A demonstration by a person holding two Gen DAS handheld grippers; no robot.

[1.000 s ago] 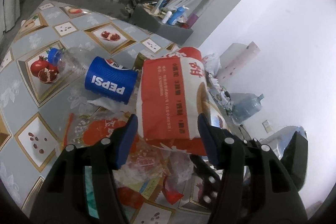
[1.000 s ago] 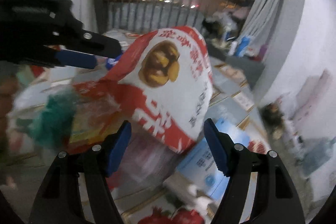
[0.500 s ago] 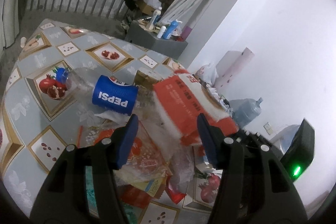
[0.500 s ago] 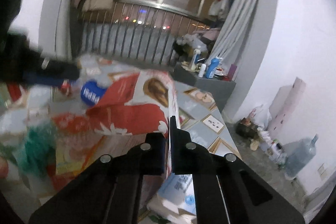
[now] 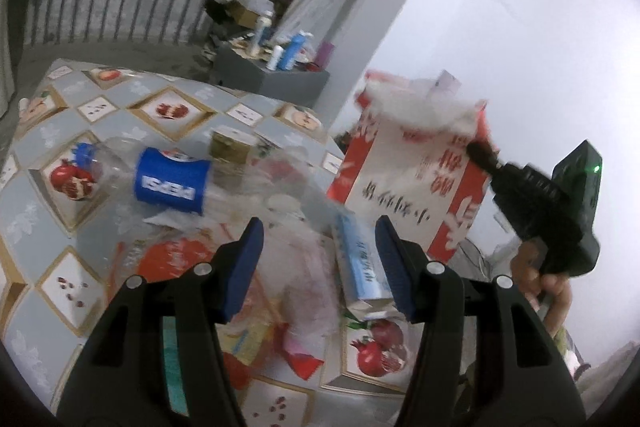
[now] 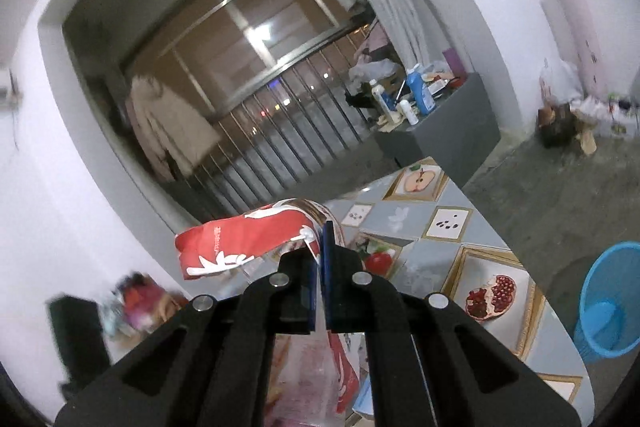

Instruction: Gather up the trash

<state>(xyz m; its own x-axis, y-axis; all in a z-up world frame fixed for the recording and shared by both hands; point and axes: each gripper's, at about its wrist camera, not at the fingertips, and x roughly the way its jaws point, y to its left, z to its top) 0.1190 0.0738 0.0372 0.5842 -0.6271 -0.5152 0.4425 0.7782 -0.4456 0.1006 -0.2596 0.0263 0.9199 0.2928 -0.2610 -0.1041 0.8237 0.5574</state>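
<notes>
A red and white snack bag (image 5: pixel 416 179) hangs in the air past the table's right edge, with my right gripper (image 5: pixel 480 155) pinching its upper corner. In the right wrist view that gripper (image 6: pixel 320 239) is shut on the bag (image 6: pixel 240 243), which drapes to the left. My left gripper (image 5: pixel 320 231) hovers open above the trash pile, touching nothing. Below it lie crumpled clear plastic (image 5: pixel 296 227) and a light-blue carton (image 5: pixel 362 267). A Pepsi bottle (image 5: pixel 172 183) lies on its side to the left, on the fruit-patterned tablecloth (image 5: pixel 52 227).
A blue plastic basket (image 6: pixel 608 307) stands on the floor beside the table (image 6: pixel 448 223). A gold box (image 5: pixel 230 151) sits behind the bottle. A grey cabinet (image 5: pixel 276 75) with bottles stands by the railing. A person's hand (image 5: pixel 552 287) holds the right gripper.
My right gripper shut on the red bag, then lifted it off the pile and swung it out to the right while rolling. The left gripper stayed open and drew back a little.
</notes>
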